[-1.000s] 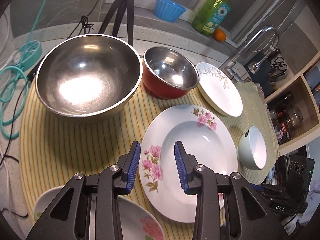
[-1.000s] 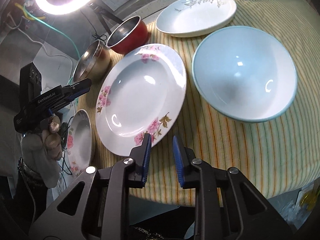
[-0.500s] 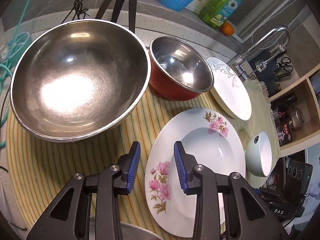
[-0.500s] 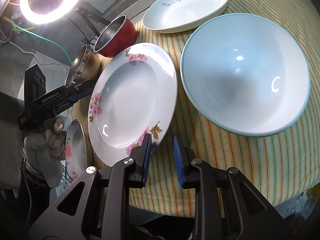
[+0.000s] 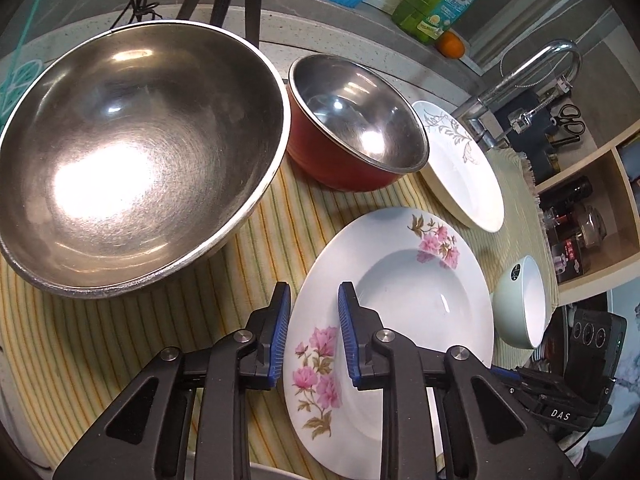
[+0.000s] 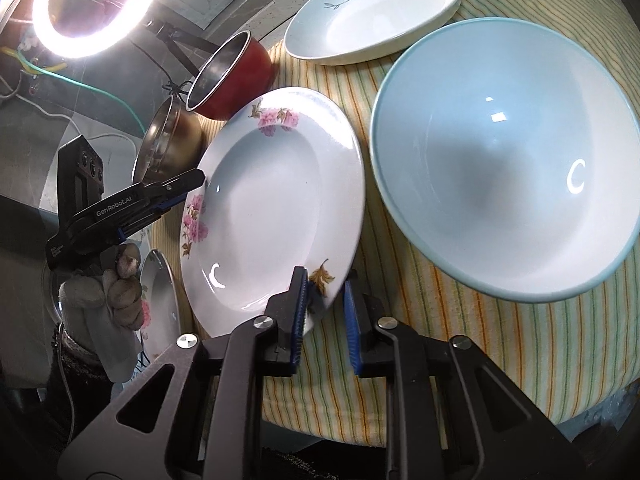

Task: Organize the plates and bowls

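I have both grippers working on the pink-flowered plate [image 5: 400, 312], which lies on the striped yellow mat [image 5: 120, 340] in the middle of the dishes. My left gripper [image 5: 314, 336] straddles the plate's rim at its 9 o'clock edge; the jaws are closing, with the rim between the blue pads but a clear gap on both sides, so nothing is clamped yet. My right gripper [image 6: 325, 312] is at the plate's opposite edge, near the leaf print; its jaws are closing too, the rim sits between them, and the left pad looks to be against the plate's upper face while the right pad stands clear of it, so I cannot call it a grip. From the left wrist camera, the large steel bowl [image 5: 136, 152] sits at 10 o'clock from the plate, the red bowl [image 5: 352, 120] at 12, the grey-leaf plate [image 5: 460, 168] at 1 and the pale green bowl [image 5: 520, 304] at 3, just beside the rim. From the right wrist camera, a second flowered plate [image 6: 160, 300] shows at 9 o'clock, below my gloved hand [image 6: 108, 292].
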A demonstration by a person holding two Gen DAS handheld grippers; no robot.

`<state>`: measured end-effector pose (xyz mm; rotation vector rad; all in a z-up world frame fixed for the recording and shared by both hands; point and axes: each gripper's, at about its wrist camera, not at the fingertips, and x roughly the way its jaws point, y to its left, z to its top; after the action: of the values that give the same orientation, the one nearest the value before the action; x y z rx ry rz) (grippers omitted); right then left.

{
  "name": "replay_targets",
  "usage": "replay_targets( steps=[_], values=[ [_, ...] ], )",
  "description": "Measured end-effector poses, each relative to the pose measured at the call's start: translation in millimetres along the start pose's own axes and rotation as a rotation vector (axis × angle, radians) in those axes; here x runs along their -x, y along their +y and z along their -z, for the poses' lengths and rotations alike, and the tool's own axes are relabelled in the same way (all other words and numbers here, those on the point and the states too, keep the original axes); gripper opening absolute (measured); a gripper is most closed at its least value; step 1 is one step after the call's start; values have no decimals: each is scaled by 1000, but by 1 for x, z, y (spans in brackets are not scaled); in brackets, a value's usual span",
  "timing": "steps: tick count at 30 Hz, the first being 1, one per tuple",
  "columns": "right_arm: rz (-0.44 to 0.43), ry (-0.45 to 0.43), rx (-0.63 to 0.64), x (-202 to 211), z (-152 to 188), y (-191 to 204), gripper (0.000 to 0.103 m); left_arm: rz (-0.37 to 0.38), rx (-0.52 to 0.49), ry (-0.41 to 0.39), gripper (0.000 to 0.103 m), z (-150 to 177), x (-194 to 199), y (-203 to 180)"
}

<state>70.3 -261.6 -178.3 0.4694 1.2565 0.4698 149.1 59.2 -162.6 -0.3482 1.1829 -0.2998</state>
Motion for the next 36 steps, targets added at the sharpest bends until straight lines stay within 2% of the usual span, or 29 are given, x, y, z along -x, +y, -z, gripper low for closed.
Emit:
replay_targets(
  steps=[10,24,36],
  values=[
    [17,8,26,2,1,1,18,-15,-14,5,22,5,1,-7],
    [21,54,53,0,-9,-2,18,-41,-17,13,22,30,4,-23],
    [1,84,64,-4,-4,-1,18,-57,-17,15,23,49,1,-41]
  ],
)
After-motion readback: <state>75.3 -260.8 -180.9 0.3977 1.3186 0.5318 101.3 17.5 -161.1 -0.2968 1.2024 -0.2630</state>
